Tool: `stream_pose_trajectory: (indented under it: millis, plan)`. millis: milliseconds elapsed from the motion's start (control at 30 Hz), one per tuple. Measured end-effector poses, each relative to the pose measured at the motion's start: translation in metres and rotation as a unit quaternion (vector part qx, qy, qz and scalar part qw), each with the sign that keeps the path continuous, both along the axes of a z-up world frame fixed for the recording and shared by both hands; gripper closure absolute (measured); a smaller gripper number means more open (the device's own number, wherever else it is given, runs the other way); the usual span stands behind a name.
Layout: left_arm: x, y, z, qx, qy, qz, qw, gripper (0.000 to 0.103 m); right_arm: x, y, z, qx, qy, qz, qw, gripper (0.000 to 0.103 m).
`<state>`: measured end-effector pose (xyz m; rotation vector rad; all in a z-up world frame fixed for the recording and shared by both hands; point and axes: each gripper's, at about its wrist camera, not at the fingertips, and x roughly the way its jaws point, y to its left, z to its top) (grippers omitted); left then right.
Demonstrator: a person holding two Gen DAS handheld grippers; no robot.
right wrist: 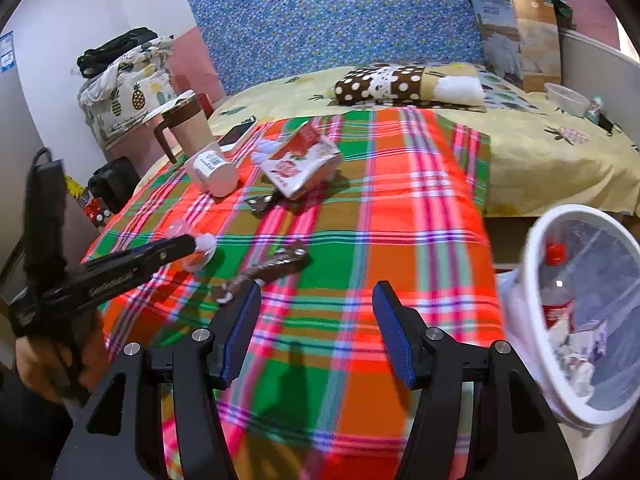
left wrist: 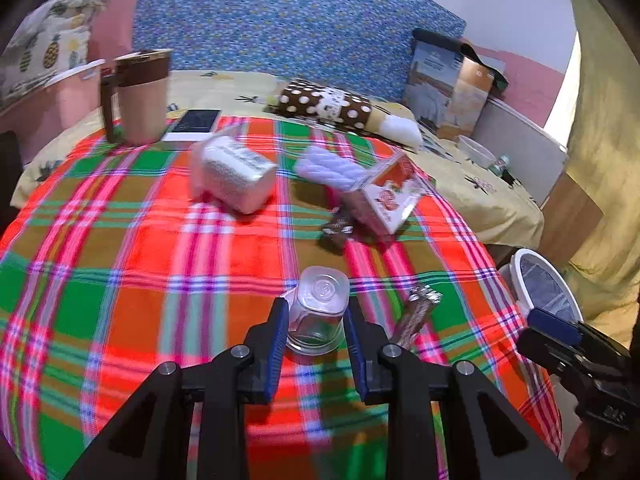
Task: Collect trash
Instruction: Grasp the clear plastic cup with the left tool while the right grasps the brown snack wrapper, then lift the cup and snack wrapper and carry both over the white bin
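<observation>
The left gripper [left wrist: 316, 316] is pinching a clear cup [left wrist: 319, 308] lying on the checked cloth [left wrist: 120, 260], the right gripper [right wrist: 316, 312] is spread and empty, and the smooth cup might slip out if squeezed crooked.

Ahead of me a tan mug [left wrist: 142, 96] stands beside a phone [left wrist: 195, 123] on the plaid cloth [left wrist: 120, 280]; a polka-dot pillow [left wrist: 326, 104] lies on the bed [right wrist: 560, 168] beyond
</observation>
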<state>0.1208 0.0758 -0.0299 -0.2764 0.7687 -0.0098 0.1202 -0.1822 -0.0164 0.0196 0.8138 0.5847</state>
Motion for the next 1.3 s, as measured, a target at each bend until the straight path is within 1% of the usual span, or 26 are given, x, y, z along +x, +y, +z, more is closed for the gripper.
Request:
stream_pose_trajectory:
  millis: [133,200,267,533,600,633,667,700,767,800,1000,1300]
  plan:
    - [-0.013,0.015,0.001,-0.005,-0.002,0.011,0.9999,0.075,0.003,0.024,-0.004,-0.003,0.011,0.005,1.0,0.043]
    - [-0.018,0.022,0.001,-0.009,-0.004,0.015,0.9998,0.075,0.004,0.034,-0.006,-0.005,0.016,0.005,1.0,0.047]
    - [-0.022,0.028,0.001,-0.013,-0.006,0.019,0.9997,0.075,0.006,0.045,-0.01,-0.01,0.026,0.004,1.0,0.047]
    - [-0.023,0.042,0.0,-0.028,-0.011,0.021,0.9993,0.075,0.018,0.063,-0.026,-0.033,0.054,-0.016,0.998,0.048]
    - [-0.022,0.044,-0.001,-0.031,-0.01,0.021,0.9992,0.075,0.021,0.065,-0.029,-0.045,0.058,-0.019,0.997,0.061]
    - [-0.022,0.043,-0.003,-0.033,-0.009,0.021,0.9992,0.075,0.022,0.065,-0.029,-0.051,0.056,-0.019,0.997,0.065]
    - [-0.021,0.043,-0.003,-0.034,-0.009,0.019,0.9992,0.075,0.021,0.064,-0.028,-0.058,0.052,-0.02,0.997,0.073]
    - [-0.021,0.043,-0.004,-0.035,-0.008,0.018,0.9992,0.075,0.021,0.062,-0.028,-0.063,0.051,-0.019,0.997,0.079]
    - [-0.02,0.042,-0.005,-0.038,-0.008,0.015,0.9991,0.075,0.021,0.057,-0.027,-0.066,0.05,-0.02,0.996,0.081]
    - [-0.019,0.04,-0.005,-0.038,-0.009,0.012,0.9992,0.075,0.022,0.055,-0.026,-0.068,0.049,-0.021,0.996,0.085]
    - [-0.017,0.029,-0.003,-0.035,-0.01,-0.001,0.9993,0.075,0.016,0.053,-0.023,-0.066,0.037,-0.01,0.997,0.087]
    - [-0.02,0.005,0.006,-0.025,-0.015,-0.019,0.9994,0.075,0.008,0.039,-0.007,-0.041,0.014,-0.006,0.999,0.088]
